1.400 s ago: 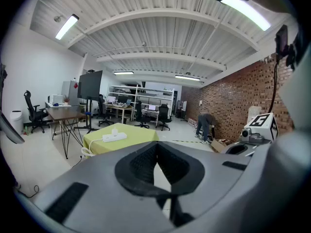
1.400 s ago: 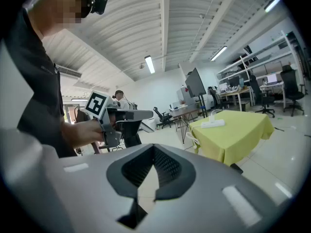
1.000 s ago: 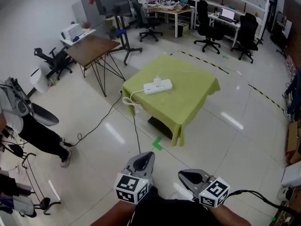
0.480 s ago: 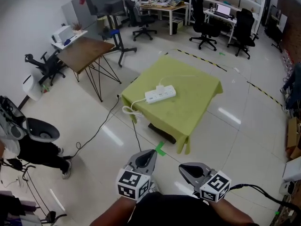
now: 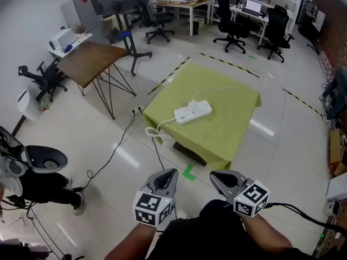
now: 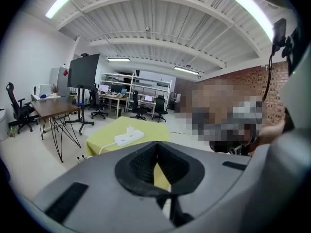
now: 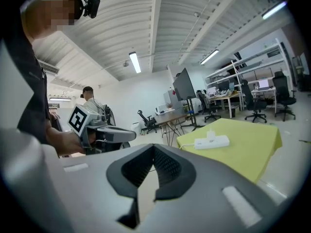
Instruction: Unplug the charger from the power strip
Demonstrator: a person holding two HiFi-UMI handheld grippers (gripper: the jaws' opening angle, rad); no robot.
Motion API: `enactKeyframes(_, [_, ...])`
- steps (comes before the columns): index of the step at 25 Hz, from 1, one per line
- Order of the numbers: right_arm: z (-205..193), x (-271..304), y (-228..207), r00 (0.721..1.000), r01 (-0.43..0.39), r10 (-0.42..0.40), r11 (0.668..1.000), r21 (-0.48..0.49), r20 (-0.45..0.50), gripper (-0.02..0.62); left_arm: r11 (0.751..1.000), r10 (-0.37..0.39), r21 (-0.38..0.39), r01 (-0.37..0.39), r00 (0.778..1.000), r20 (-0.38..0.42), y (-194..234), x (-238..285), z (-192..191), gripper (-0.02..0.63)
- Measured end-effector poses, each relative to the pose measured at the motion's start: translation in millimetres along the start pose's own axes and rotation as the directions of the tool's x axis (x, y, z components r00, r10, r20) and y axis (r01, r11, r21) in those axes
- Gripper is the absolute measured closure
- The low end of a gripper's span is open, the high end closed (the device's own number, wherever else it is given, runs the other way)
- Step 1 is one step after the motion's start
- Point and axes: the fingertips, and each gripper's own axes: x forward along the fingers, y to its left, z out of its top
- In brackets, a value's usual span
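Drew closer to the table [image 5: 230, 137] than a second earlier: saw its yellow-green cloth and the power strip [image 5: 192, 112] sit lower and larger in the head view, nearer mid-frame.

In the head view, held the left gripper [image 5: 168, 173] and the right gripper [image 5: 217, 176] side by side at the bottom of the frame, both short of the table and touching nothing. Found the power strip lying aslant near the middle of the cloth, with the white charger [image 5: 193, 103] plugged in on its far edge and a white cable [image 5: 155, 132] running off the strip's left end to a loose loop at the table's left corner. Noted a green tape mark [image 5: 188, 172] on the floor just ahead of the grippers, and a brown-topped table [image 5: 89, 61] at upper left.

In the left gripper view, saw the jaws pressed together with nothing between them. Placed the strip and its charger [image 6: 130, 129] left of centre, well beyond the tips.

In the right gripper view, likewise found the jaws closed on nothing. Spotted the charger [image 7: 210, 134] standing on the strip right of centre, and the left gripper [image 7: 130, 135] at mid-left, apart from the table.
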Motion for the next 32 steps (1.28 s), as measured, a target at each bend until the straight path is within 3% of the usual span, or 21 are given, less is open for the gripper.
enactKeyframes(10, [10, 55, -48, 0.999, 0.005, -0.006, 1.0, -0.005, -0.038, 0.592, 0.996, 0.068, -0.053, -0.068, 0.998, 0.012, 55, 21, 2, 0.6])
enactKeyframes(18, [15, 121, -123, 0.996, 0.043, -0.044, 0.999, -0.014, -0.078, 0.586, 0.991, 0.115, -0.061, -0.116, 0.993, -0.025, 90, 50, 10, 0.6])
enactKeyframes(32, [-7, 204, -250, 0.978, 0.116, -0.108, 0.992, 0.039, -0.177, 0.456, 0.982, 0.174, -0.061, -0.18, 0.981, -0.085, 127, 111, 21, 0.6])
